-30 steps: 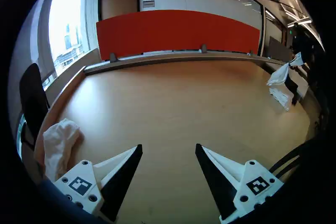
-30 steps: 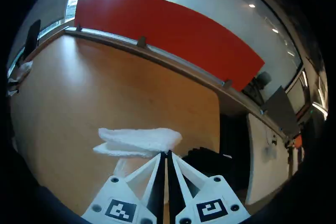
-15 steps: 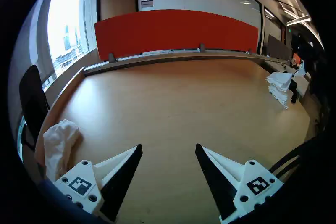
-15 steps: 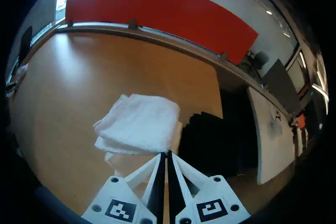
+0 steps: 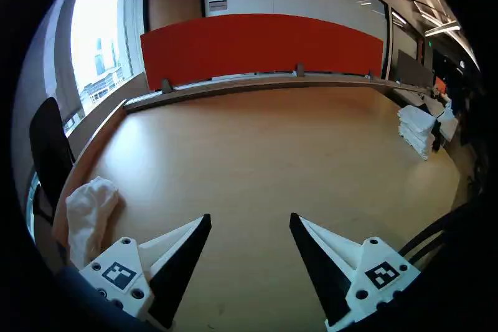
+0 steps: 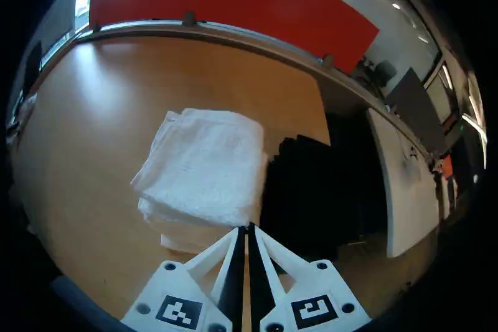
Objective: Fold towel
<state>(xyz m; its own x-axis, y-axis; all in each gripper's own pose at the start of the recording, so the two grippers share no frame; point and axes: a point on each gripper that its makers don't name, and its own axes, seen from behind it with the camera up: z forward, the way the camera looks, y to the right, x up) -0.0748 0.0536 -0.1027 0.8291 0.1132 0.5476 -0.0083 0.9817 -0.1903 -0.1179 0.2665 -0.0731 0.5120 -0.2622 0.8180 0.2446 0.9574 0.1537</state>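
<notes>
A folded white towel [image 6: 202, 167] lies on top of a stack of folded towels [image 6: 180, 238] near the wooden table's [image 6: 93, 132] right edge. My right gripper [image 6: 248, 227] is shut, its tips pinching the top towel's near edge. In the left gripper view the same stack [image 5: 418, 128] sits far off at the right. My left gripper [image 5: 249, 220] is held open over bare tabletop [image 5: 261, 145] with nothing between its fingers. A crumpled white towel [image 5: 90, 213] lies at the table's left edge, just left of the left finger.
A red divider panel [image 5: 261, 45] runs along the table's far edge. A black chair [image 5: 50, 145] stands by the window on the left. Beyond the table's right edge, beside the stack, is a dark object [image 6: 305, 189] and a grey desk [image 6: 404, 195].
My right gripper carried the folded towel down from hanging in the air onto the stack, where it now lies flat. The left gripper has stayed still and open.
</notes>
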